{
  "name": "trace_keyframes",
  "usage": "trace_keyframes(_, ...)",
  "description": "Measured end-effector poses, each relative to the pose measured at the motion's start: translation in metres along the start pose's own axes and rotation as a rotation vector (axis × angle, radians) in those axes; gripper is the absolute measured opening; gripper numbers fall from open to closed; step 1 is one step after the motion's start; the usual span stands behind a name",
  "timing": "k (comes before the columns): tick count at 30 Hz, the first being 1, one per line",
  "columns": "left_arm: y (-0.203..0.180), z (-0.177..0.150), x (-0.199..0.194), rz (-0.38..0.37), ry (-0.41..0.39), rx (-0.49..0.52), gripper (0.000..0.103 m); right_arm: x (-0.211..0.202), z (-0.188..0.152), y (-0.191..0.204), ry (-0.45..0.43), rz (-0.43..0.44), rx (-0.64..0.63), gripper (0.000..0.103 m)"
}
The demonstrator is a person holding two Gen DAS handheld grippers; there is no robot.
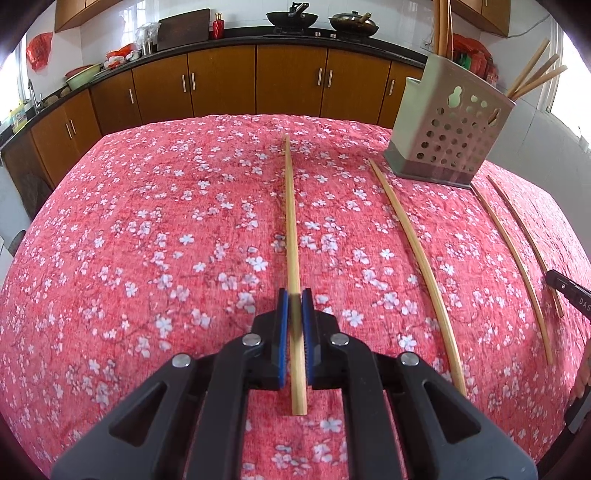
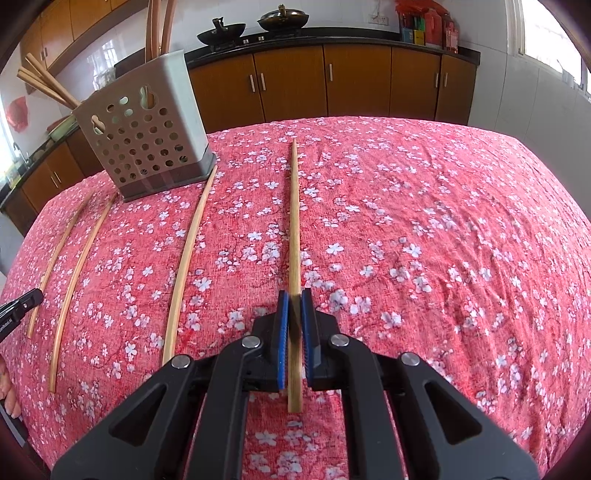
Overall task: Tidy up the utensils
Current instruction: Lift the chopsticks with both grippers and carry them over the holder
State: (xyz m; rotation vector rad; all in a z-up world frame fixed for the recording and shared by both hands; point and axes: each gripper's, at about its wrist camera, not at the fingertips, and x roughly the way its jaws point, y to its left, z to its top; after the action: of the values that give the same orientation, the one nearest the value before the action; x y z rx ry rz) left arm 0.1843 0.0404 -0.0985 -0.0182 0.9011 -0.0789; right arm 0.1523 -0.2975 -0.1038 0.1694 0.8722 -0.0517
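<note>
In the left wrist view my left gripper is shut on a bamboo chopstick that runs forward over the flowered red cloth. Three more chopsticks lie to its right. A perforated grey utensil holder with several chopsticks in it stands at the far right. In the right wrist view my right gripper is shut on another chopstick. Three chopsticks lie to its left, and the holder stands at the far left. The other gripper's tip shows at each view's edge.
The table is covered by a pink-red floral cloth. Brown kitchen cabinets with a dark counter run behind it, bearing woks, a red bottle and bowls. A window is at the right in the right wrist view.
</note>
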Motion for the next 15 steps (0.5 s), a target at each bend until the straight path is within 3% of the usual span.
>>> trace_keyframes(4, 0.004, -0.002, -0.012, 0.000, -0.003, -0.005, 0.008, -0.015, 0.000, -0.007, -0.027, 0.007, 0.016, 0.008)
trace_keyframes(15, 0.008, 0.042, -0.102, -0.058, -0.275, -0.056, 0.008, -0.107, 0.033, -0.017, -0.313, 0.014, 0.039, 0.008)
